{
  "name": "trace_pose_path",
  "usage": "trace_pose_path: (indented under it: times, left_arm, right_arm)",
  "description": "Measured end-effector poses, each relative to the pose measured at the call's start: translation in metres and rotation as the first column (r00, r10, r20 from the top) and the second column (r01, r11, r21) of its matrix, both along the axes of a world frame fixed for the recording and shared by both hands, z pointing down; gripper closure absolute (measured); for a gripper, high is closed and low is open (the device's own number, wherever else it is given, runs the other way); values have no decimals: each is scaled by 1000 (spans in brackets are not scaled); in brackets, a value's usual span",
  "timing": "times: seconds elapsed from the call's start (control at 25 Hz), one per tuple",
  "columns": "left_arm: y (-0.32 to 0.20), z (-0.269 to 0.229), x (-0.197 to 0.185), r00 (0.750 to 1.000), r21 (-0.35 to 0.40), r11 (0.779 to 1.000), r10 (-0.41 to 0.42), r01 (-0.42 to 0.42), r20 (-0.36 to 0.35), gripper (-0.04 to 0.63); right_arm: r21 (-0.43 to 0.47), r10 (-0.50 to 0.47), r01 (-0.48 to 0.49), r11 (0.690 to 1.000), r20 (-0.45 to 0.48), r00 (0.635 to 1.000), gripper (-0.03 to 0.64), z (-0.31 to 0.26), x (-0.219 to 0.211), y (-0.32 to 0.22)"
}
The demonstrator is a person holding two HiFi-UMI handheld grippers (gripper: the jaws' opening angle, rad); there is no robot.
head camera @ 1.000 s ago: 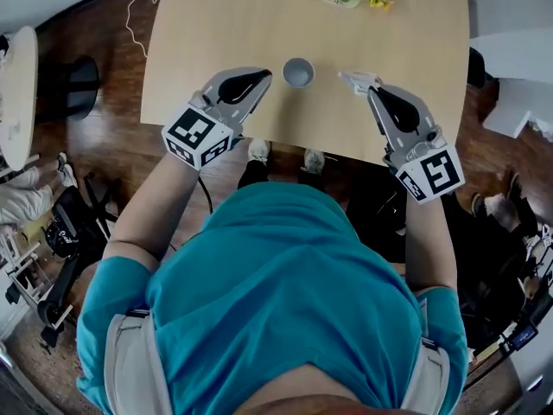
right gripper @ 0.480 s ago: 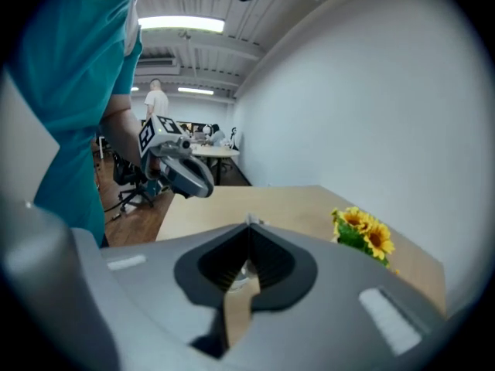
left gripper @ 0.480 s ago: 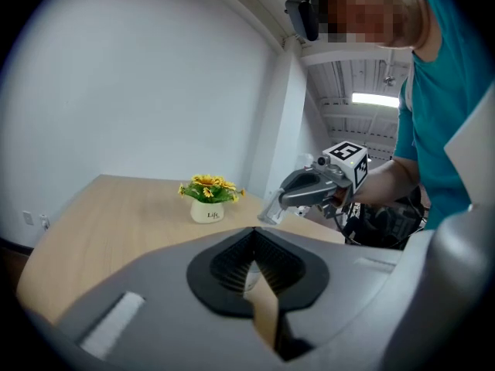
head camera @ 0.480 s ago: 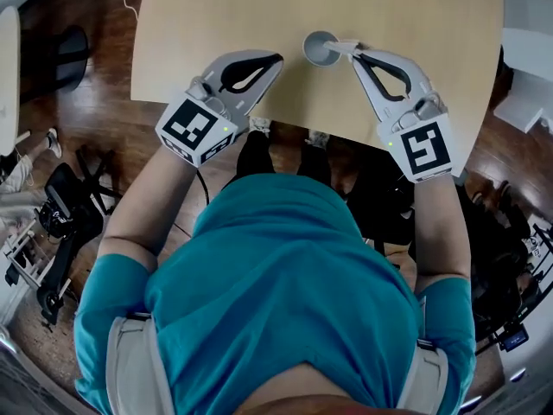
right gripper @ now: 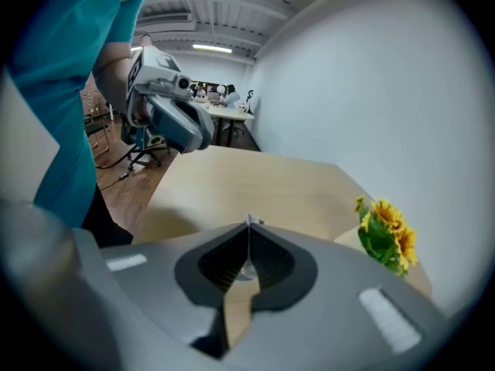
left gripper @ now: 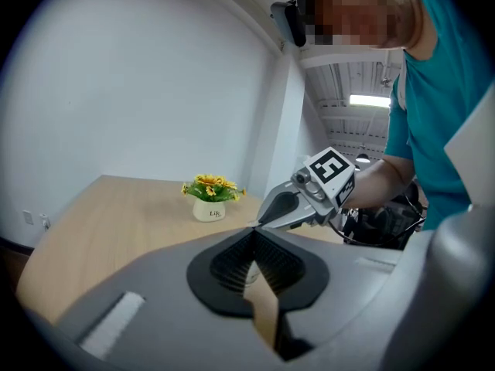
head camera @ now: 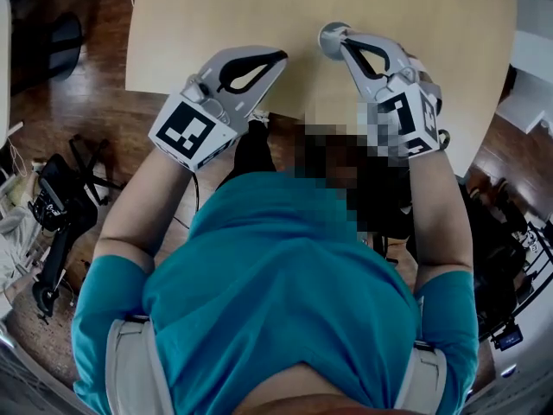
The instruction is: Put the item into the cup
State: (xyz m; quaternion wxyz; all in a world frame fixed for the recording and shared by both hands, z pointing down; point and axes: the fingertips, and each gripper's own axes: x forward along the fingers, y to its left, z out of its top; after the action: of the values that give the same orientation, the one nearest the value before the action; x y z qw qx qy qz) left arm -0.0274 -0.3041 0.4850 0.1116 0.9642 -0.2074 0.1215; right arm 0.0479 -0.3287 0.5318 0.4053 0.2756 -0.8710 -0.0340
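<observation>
A small grey cup [head camera: 327,34] stands on the pale wooden table [head camera: 216,11] near its front edge. My right gripper [head camera: 340,38] hangs with its tips right over the cup's rim, shut on a small thin white item [right gripper: 250,221] that sticks out between the tips. In the left gripper view the right gripper [left gripper: 257,224] points down just past my own jaws, and the cup is mostly hidden behind them. My left gripper [head camera: 282,56] hovers left of the cup, shut with nothing in it.
A white pot of yellow sunflowers [left gripper: 210,200] stands at the table's far side, also seen as flowers [right gripper: 385,234] in the right gripper view. Dark wooden floor [head camera: 82,102], a chair and cables lie left of the table.
My right gripper has swung left with the white item, from right of the cup to directly over it. The left gripper has stayed about where it was.
</observation>
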Motion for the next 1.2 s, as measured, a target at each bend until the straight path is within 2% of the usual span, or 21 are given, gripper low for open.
trace_pose_path:
  times: [0.32, 0.92, 1.2]
  left_arm:
    - [3, -8, 3, 999, -41, 999, -24, 23, -29, 594]
    - [10, -10, 2, 998, -47, 999, -27, 24, -49, 594]
    - [12, -13, -10, 998, -42, 999, -28, 26, -53, 594]
  right_arm:
    - [-70, -11, 6, 998, -68, 998, 611, 27, 3, -2]
    - [-194, -55, 26, 981, -150, 987, 611, 57, -2, 3]
    - [-234, -63, 25, 972, -159, 985, 611, 64, -14, 2]
